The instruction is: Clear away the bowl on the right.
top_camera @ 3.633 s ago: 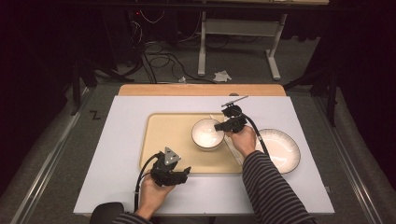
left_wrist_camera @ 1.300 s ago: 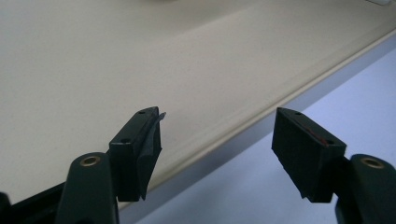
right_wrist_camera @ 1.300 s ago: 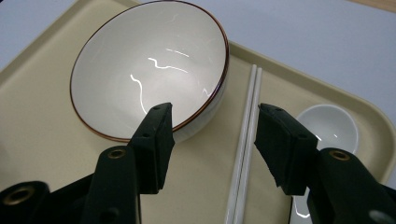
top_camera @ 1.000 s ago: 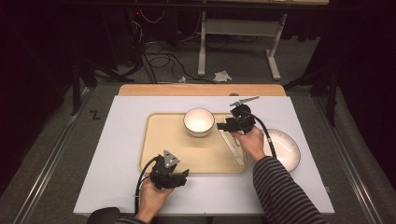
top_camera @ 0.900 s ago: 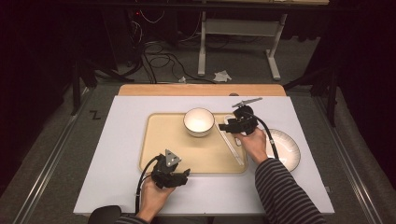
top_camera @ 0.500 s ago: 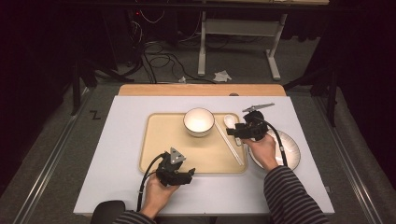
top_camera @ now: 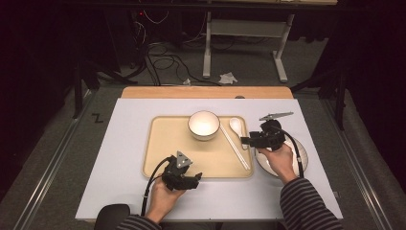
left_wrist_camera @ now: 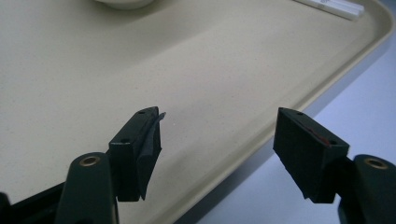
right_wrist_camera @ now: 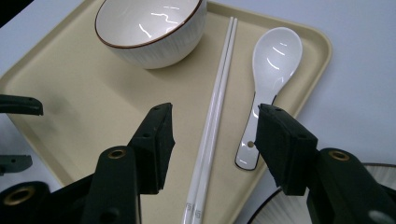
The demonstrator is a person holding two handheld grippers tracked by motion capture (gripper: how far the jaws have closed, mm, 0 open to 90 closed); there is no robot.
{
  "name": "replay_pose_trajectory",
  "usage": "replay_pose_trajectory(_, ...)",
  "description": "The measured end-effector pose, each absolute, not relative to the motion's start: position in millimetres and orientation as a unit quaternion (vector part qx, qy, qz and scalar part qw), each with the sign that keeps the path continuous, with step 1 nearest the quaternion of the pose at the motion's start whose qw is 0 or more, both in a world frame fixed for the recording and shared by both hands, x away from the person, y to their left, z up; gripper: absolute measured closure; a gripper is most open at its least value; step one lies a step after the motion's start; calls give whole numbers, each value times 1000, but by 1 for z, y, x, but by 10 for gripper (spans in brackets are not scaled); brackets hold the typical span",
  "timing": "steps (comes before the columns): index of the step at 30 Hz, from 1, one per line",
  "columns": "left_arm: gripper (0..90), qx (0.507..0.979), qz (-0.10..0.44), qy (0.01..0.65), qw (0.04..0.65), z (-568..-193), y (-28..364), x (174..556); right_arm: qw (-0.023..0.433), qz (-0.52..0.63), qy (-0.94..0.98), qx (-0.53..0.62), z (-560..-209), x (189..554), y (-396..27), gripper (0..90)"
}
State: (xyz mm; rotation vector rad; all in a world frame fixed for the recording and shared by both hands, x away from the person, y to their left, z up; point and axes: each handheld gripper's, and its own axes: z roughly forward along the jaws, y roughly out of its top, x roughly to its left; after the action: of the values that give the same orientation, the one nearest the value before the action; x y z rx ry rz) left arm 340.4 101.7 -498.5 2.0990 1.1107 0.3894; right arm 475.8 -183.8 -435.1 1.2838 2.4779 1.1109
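1. Chopsticks [right_wrist_camera: 212, 126]: one white pair, lying side by side on the tray. They ran straight ahead between the jaws of your right gripper [right_wrist_camera: 212, 142], below the jaws and not touched by them. In the high view the pair [top_camera: 234, 146] lay just left of that gripper [top_camera: 245, 141].

2. Spoon [right_wrist_camera: 268, 77]: white ceramic, dark line along its rim, handle with a small hole. It lay just beside the chopsticks on the side of the right-hand jaw, bowl end farther ahead, handle end close under that jaw.

3. Bowl [right_wrist_camera: 152, 28]: white with a brown rim, upright on the tray, ahead of your right gripper and towards its left-hand jaw, on the far side of the chopsticks from the spoon.

4. Tray [top_camera: 165, 153]: beige, raised rim, bearing items 1 to 3.

5. Plate [top_camera: 268, 167]: white, off the tray, directly under your right hand [top_camera: 280, 160].

6. Right gripper: jaws spread apart, holding nothing.

7. Left gripper [left_wrist_camera: 217, 149]: jaws spread wide, holding nothing. You held it over the near edge of the tray [left_wrist_camera: 322, 88], with bare tray surface under one jaw and the tray rim and table [left_wrist_camera: 369, 116] under the other. In the high view it [top_camera: 197, 177] sat well apart from the bowl [top_camera: 204, 124].

8. Table [top_camera: 129, 143]: pale surface under the tray and plate.
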Motion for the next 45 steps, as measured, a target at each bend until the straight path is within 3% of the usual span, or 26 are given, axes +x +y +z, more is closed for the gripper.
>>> replay_pose_trajectory(45, 325, 814, 147, 424, 369, -498, 100, 340, 62, 399, 809, 428, -438, 411, -252, 456)
